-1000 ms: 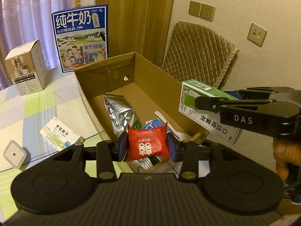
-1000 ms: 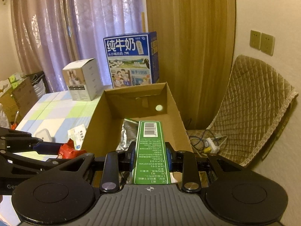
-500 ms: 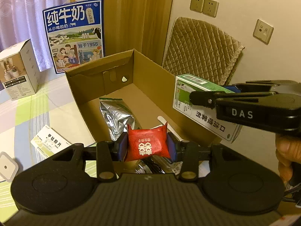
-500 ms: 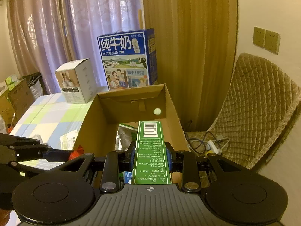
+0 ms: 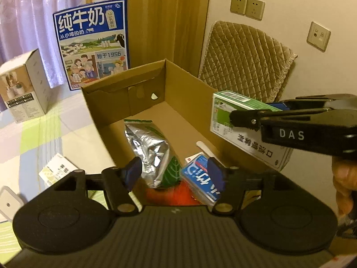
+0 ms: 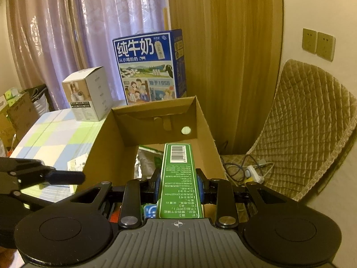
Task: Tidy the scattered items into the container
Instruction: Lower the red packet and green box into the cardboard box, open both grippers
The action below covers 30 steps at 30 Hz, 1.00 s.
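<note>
An open cardboard box stands on the table; it also shows in the right wrist view. My left gripper is open over the box's near end. A red packet lies blurred in the box just below it, beside a silver foil bag and a blue-and-white packet. My right gripper is shut on a green-and-white box and holds it above the cardboard box's right wall; the green-and-white box also shows in the left wrist view.
A white medicine box and a small white square pad lie on the checked tablecloth left of the cardboard box. A blue milk carton and a white product box stand behind. A quilted chair stands on the right.
My left gripper has opened and the red packet has dropped from it into the box. My right gripper keeps holding the green-and-white box, a little farther forward.
</note>
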Each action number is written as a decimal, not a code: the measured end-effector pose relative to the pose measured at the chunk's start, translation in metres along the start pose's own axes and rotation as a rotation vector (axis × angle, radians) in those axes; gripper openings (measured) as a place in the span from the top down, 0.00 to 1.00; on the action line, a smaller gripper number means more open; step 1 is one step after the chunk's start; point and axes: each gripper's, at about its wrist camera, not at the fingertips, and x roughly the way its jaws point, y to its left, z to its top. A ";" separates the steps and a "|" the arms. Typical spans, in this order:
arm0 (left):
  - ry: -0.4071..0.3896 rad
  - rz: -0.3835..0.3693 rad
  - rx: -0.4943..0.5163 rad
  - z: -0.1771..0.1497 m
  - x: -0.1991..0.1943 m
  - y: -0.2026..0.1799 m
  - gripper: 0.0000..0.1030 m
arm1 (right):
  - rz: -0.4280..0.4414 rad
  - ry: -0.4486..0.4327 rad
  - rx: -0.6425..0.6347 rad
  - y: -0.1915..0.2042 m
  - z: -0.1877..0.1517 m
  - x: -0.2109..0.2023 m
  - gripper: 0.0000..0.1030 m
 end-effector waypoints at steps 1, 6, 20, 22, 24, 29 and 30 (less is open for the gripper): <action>0.000 0.002 -0.001 -0.001 -0.001 0.002 0.42 | -0.001 0.002 0.002 -0.001 0.000 0.001 0.73; -0.012 0.015 0.002 -0.003 -0.011 0.008 0.42 | 0.002 0.003 0.004 0.000 0.000 0.001 0.73; -0.029 0.048 -0.056 -0.017 -0.032 0.035 0.42 | 0.010 -0.023 0.001 0.004 0.010 0.022 0.46; -0.029 0.051 -0.061 -0.020 -0.035 0.037 0.42 | 0.008 -0.034 0.007 0.002 0.009 0.018 0.42; -0.028 0.055 -0.068 -0.024 -0.037 0.040 0.42 | 0.008 -0.028 0.011 0.001 0.006 0.015 0.41; -0.020 0.068 -0.085 -0.035 -0.046 0.049 0.41 | 0.006 -0.020 0.043 -0.003 -0.004 0.002 0.37; -0.019 0.073 -0.087 -0.038 -0.049 0.051 0.39 | 0.004 -0.020 0.046 -0.002 -0.006 -0.001 0.36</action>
